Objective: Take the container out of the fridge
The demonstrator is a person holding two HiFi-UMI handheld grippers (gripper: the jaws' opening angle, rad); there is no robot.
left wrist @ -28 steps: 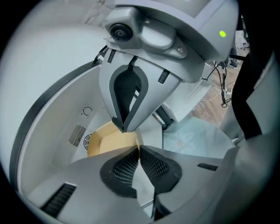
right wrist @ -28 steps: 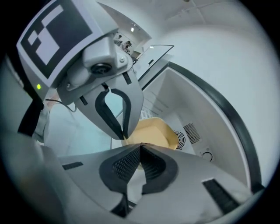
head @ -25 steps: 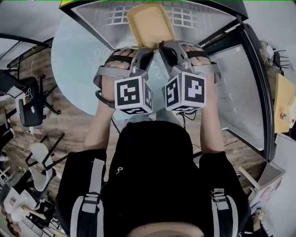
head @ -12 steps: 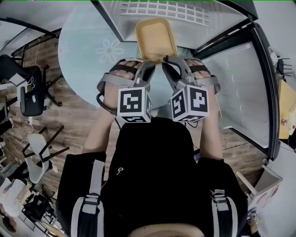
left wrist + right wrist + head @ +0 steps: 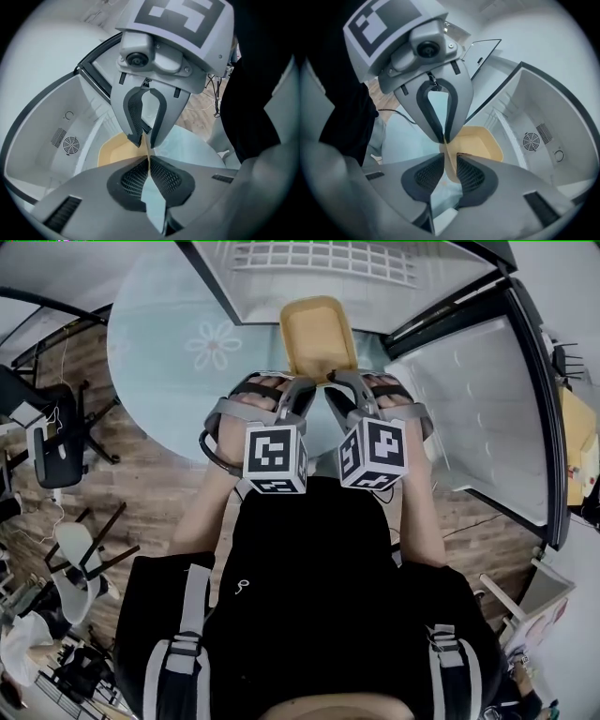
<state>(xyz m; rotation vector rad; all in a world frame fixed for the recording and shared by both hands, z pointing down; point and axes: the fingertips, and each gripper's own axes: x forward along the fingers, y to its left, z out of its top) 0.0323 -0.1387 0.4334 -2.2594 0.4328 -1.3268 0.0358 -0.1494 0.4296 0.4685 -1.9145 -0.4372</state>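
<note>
A shallow yellow container [image 5: 319, 334] sits over the far side of the round pale-blue table [image 5: 159, 362], just in front of the open fridge [image 5: 366, 273]. My left gripper [image 5: 302, 385] is shut on its near rim; in the left gripper view the pads meet on the thin yellow edge [image 5: 147, 157]. My right gripper [image 5: 336, 382] is beside it at the same rim. Its jaws are opening: in the right gripper view [image 5: 449, 161] the container's rim [image 5: 452, 164] stands in the gap between the pads. The tray's bowl [image 5: 478, 143] shows beyond.
The fridge's white interior with a round fan [image 5: 530, 139] lies behind the container, and its door [image 5: 478, 418] swings out at the right. Black chairs [image 5: 56, 442] and a white chair [image 5: 80, 563] stand on the wooden floor at the left.
Both grippers and the container have come back toward me, from the fridge's mouth to above the table's far side. The grippers sit lower in the head view.
</note>
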